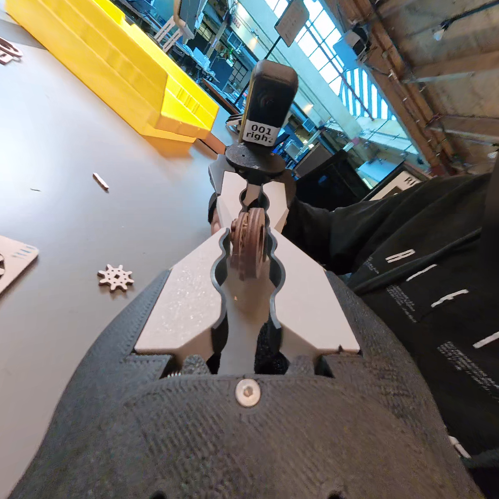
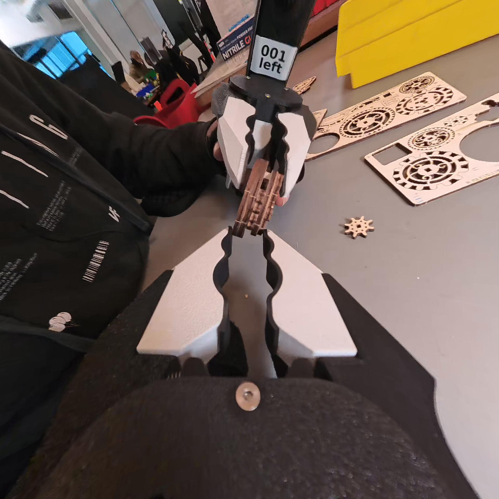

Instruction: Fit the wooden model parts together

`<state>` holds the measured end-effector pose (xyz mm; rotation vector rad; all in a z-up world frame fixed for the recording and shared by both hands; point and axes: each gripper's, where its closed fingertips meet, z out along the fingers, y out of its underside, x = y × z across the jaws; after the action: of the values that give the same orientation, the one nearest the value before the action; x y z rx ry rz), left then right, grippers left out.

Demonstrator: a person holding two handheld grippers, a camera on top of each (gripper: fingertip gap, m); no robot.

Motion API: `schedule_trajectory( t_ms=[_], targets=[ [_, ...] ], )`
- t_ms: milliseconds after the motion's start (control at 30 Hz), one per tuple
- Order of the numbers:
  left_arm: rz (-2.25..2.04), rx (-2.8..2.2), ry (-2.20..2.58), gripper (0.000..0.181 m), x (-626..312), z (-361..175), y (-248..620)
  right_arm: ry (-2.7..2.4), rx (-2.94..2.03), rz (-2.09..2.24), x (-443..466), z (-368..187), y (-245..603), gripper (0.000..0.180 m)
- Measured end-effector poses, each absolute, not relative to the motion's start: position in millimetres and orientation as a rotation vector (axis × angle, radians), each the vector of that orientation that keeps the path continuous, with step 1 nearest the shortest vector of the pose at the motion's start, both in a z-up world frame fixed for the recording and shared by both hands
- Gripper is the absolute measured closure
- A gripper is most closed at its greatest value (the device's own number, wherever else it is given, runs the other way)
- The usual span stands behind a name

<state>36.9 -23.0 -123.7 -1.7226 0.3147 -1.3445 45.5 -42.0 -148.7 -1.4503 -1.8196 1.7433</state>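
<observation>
A wooden wheel assembly [image 1: 247, 251] of brown discs joined side by side is held in the air above the grey table [image 1: 67, 189]. My left gripper [image 1: 249, 239] is shut on it, its fingers clamping both flat sides. In the right wrist view the assembly [image 2: 256, 199] sticks out of the left gripper [image 2: 266, 172] toward me. My right gripper [image 2: 247, 234] faces it, its fingertips closed on the assembly's near edge. In the left wrist view the right gripper [image 1: 255, 209] sits just beyond the wheel.
A small loose wooden gear [image 2: 359, 226] lies on the table, also in the left wrist view [image 1: 115, 278]. Cut-out wooden part sheets [image 2: 432, 172] lie to the right. A yellow bin [image 1: 121, 67] stands at the back. A small wooden stick [image 1: 100, 181] lies nearby. A person's black sleeve [image 2: 81, 162] is close. Left and right tips are no more than a few centimetres apart.
</observation>
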Motion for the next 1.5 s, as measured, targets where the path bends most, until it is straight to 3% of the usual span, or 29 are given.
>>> schedule_trajectory(
  t_ms=[333,667,733,1500],
  targets=[
    [-1.569,-1.693,0.145,0.160,33.3,-117.9,-23.1,-1.677,-1.558,2.000,47.5,-136.8,-34.7,0.160],
    [-1.620,-1.672,-0.080,0.162,25.6,-123.0,-10.7,-1.555,-1.631,1.983,36.8,-133.3,-24.7,0.153],
    [-1.628,-1.667,-0.084,0.161,25.8,-122.1,-10.9,-1.548,-1.631,1.967,36.1,-133.6,-23.0,0.159],
    [-1.583,-1.678,0.042,0.162,28.6,-120.7,-15.7,-1.507,-1.641,2.017,40.2,-127.6,-18.2,0.161]
  ],
)
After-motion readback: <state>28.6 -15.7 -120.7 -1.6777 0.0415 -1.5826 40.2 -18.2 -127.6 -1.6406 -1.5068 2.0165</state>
